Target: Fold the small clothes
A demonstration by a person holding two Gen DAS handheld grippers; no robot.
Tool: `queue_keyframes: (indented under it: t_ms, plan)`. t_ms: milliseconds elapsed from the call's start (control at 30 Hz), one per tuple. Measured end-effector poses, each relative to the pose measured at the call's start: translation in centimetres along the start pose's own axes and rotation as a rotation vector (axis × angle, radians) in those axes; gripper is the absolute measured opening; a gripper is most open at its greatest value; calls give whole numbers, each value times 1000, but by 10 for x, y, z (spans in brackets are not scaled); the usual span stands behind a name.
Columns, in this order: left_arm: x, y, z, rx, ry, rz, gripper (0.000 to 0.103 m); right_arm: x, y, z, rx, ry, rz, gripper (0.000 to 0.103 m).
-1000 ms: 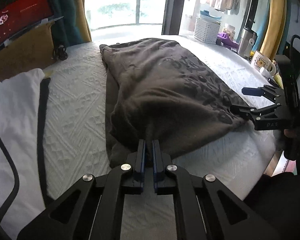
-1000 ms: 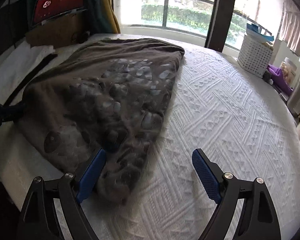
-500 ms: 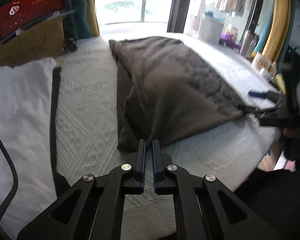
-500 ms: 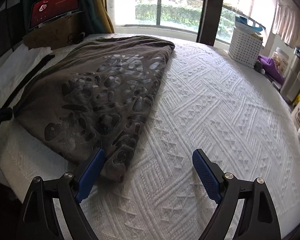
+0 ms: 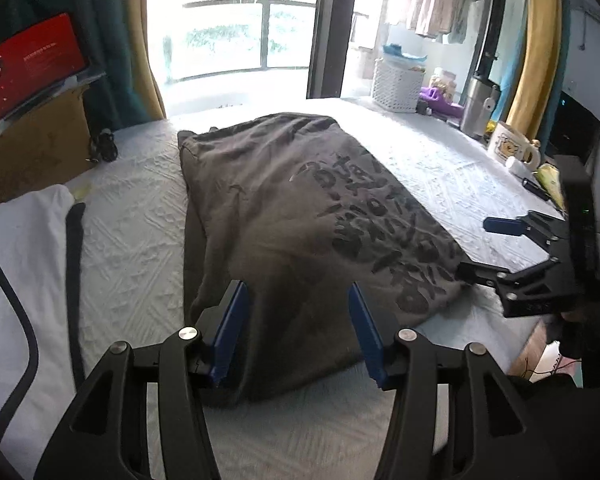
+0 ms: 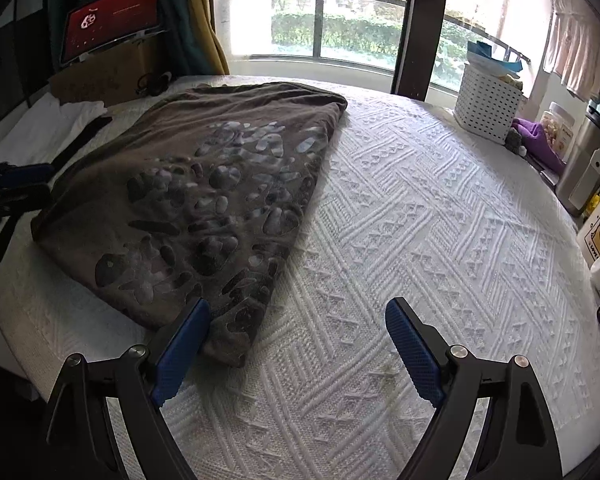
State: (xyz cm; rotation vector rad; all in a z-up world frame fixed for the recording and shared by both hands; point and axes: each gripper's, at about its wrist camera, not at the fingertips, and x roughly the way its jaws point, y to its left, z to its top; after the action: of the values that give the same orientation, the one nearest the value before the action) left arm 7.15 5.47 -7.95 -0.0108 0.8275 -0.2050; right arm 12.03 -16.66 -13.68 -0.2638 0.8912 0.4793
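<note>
The left claw (image 5: 296, 332) has just been opening; its blue pads stand apart over the near corner of the folded brown printed cotton shirt (image 5: 300, 208), pressing nothing. The right claw (image 6: 296, 344) is spread wide, its left pad just beside the shirt's other near corner. The fold is probably best squared and smoothed flat before the next one. Ahead of the right claw, open white quilted bedspread (image 6: 440, 220) is offered; the bed's edge lies close beneath both claws.
</note>
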Motion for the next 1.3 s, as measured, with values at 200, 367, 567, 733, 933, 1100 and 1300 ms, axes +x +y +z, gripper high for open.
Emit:
queue_keyframes:
  t_ms: [200,367,567,733,933,1100,1300]
  plan:
    - [29,2,-1,-3,96,26,53,11,-9,2,23,8,26,90]
    - [37,7,-11,-15,140,4,53,19,-16,6,35,9,67,90]
    - [33,12,-11,-60,167,-18,53,22,-28,11,74,26,124,91]
    - [22,21,8,-108,167,-8,53,22,-42,21,86,26,128,91]
    - [19,43,41,-139,113,37,53,29,-72,47,138,-1,92,91]
    - [36,56,66,-119,97,59,53,40,-84,66,150,-7,79,91]
    - [65,76,92,-107,95,67,53,54,-88,92,136,-1,62,91]
